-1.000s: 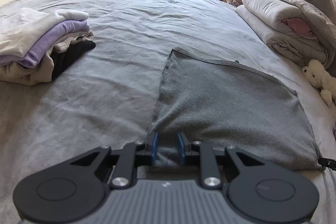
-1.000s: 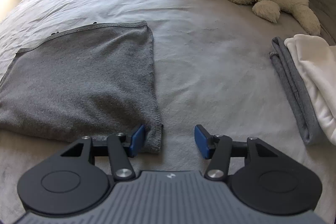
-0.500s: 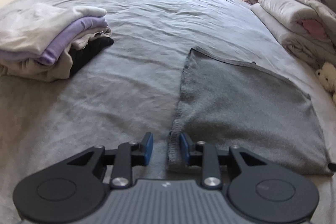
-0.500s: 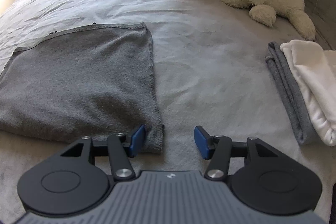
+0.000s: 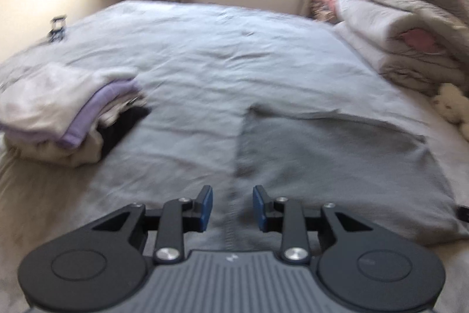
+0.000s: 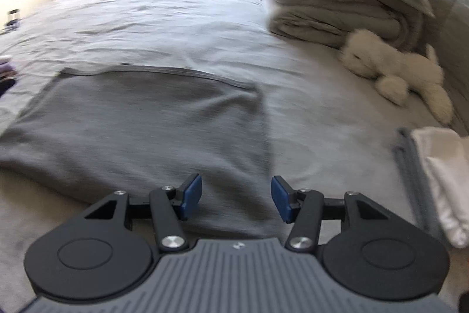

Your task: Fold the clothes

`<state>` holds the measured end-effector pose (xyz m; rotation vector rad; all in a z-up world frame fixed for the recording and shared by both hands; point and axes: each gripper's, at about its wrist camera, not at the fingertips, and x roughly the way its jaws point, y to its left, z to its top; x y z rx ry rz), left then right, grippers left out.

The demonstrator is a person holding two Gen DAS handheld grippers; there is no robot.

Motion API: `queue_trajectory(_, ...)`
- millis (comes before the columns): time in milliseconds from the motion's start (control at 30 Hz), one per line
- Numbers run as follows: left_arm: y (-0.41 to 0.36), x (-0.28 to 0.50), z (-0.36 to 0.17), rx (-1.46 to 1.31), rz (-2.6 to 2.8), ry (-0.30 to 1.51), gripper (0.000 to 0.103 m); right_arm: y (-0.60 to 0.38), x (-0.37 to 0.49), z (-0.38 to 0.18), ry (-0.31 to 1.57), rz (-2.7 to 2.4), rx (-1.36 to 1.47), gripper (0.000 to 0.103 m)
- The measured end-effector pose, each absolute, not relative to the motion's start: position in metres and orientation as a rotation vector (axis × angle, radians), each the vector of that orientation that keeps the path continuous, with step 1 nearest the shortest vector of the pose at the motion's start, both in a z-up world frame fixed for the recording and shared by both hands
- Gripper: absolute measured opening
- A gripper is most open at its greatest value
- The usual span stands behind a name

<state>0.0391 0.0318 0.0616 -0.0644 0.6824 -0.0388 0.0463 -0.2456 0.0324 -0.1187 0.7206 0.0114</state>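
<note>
Both views motion-blurred.

Left gripper [image 5: 232, 209]: fingers parted, nothing held, straddling the stitched left edge of the cloth [image 5: 337, 175]; contact with fabric not discernible.

Right gripper [image 6: 236, 201]: fingers spread wide, nothing held, poised over the cloth [image 6: 140, 134] at its near right corner; right edge of fabric between the pads.

Cloth: grey, folded, lying flat on the bed [image 5: 219, 49], near edge at both grippers.

Left of cloth, apart: pile [image 5: 58, 113] of white, lilac, beige and black garments.

Right of cloth, apart: stack [image 6: 433, 178] of grey and white folded items.

Beyond: toy [image 6: 395, 72], white, beside folded bedding [image 6: 337, 5].
</note>
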Motion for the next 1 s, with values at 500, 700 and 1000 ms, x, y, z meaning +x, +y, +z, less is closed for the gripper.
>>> queue_trajectory(500,-0.011,0.043,0.028,0.044,-0.241,0.771,0.042,-0.18,0.053,0.017,0.74,0.216,-0.093,0.056)
queue_trajectory(700,-0.015,0.04,0.027,0.066,-0.239,0.765,0.042,-0.18,0.054,0.017,0.713,0.22,-0.051,0.055)
queue_trajectory(1000,-0.011,0.041,0.028,0.055,-0.241,0.776,0.043,-0.192,0.06,0.016,0.751,0.235,-0.072,0.056)
